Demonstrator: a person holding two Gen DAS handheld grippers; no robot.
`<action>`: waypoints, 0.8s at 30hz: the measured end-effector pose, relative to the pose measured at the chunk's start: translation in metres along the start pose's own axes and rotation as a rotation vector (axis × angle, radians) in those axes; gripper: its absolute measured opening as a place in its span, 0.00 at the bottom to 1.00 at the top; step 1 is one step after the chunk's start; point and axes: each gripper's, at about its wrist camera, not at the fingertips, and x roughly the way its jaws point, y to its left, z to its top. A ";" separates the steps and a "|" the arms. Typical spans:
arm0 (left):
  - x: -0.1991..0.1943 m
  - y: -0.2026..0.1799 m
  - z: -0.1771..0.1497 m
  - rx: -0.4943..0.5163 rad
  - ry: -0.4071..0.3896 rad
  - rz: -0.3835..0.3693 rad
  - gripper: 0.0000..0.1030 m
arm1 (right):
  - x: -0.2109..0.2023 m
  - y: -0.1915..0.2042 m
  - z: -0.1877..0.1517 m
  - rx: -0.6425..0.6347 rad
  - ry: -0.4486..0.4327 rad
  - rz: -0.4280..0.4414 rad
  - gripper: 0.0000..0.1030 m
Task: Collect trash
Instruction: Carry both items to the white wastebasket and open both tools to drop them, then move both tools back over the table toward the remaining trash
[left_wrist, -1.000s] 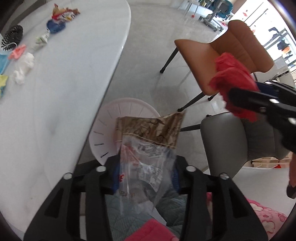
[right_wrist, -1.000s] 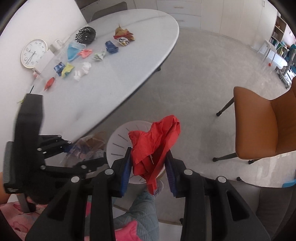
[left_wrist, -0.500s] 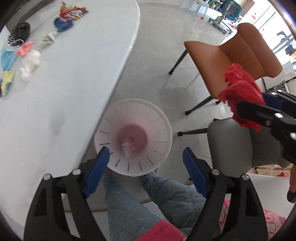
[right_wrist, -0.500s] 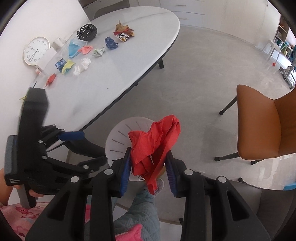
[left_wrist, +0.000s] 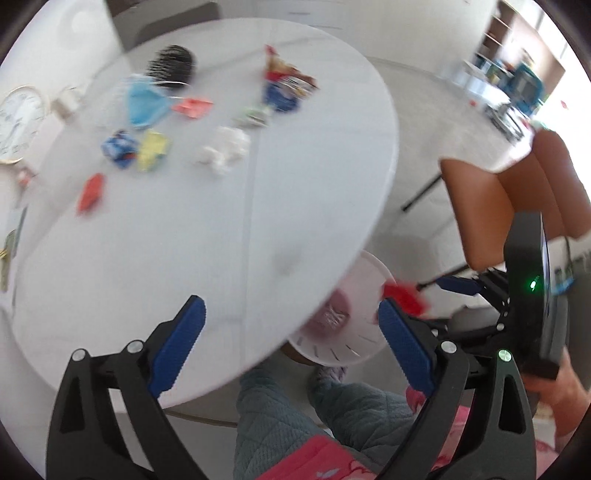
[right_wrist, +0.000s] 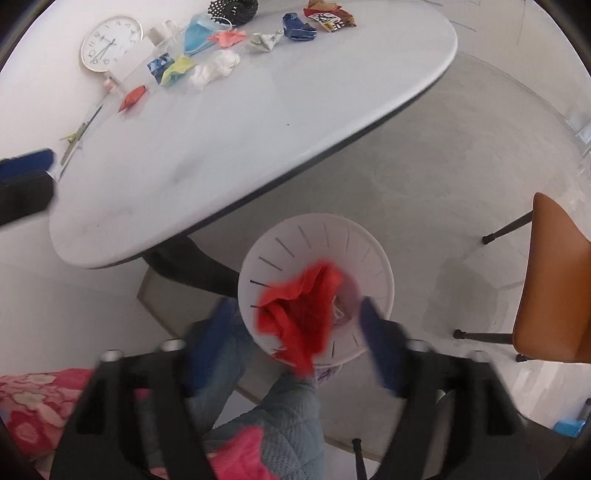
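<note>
My right gripper (right_wrist: 295, 343) is open above the white bin (right_wrist: 365, 236) on the floor. A crumpled red wrapper (right_wrist: 299, 314) is loose between its spread jaws, over the bin's mouth. My left gripper (left_wrist: 291, 347) is open and empty, over the near edge of the white table (left_wrist: 207, 229). The bin (left_wrist: 364, 347) shows partly under the table edge, with the red wrapper (left_wrist: 402, 295) at its rim. Several scraps lie at the table's far side: a white tissue (left_wrist: 223, 149), a yellow scrap (left_wrist: 153, 151), a red scrap (left_wrist: 90, 192), a blue mask (left_wrist: 142, 105).
An orange chair (right_wrist: 554, 284) stands right of the bin. A black mesh object (left_wrist: 171, 70) and a clock (right_wrist: 110, 42) sit at the table's far side. The person's legs (right_wrist: 273, 413) are below the bin.
My left gripper dropped the clear and brown wrappers into the bin, opened, then swung up toward the table. My right gripper moved over the bin and opened, letting go of the red wrapper.
</note>
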 end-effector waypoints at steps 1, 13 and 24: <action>-0.004 0.005 0.003 -0.011 -0.006 0.017 0.88 | -0.001 0.002 0.004 0.003 -0.003 0.004 0.83; -0.040 0.042 0.027 -0.048 -0.081 0.094 0.93 | -0.081 0.035 0.081 0.040 -0.165 -0.077 0.94; -0.086 0.118 0.075 -0.067 -0.244 0.121 0.93 | -0.119 0.095 0.164 0.080 -0.327 -0.151 0.98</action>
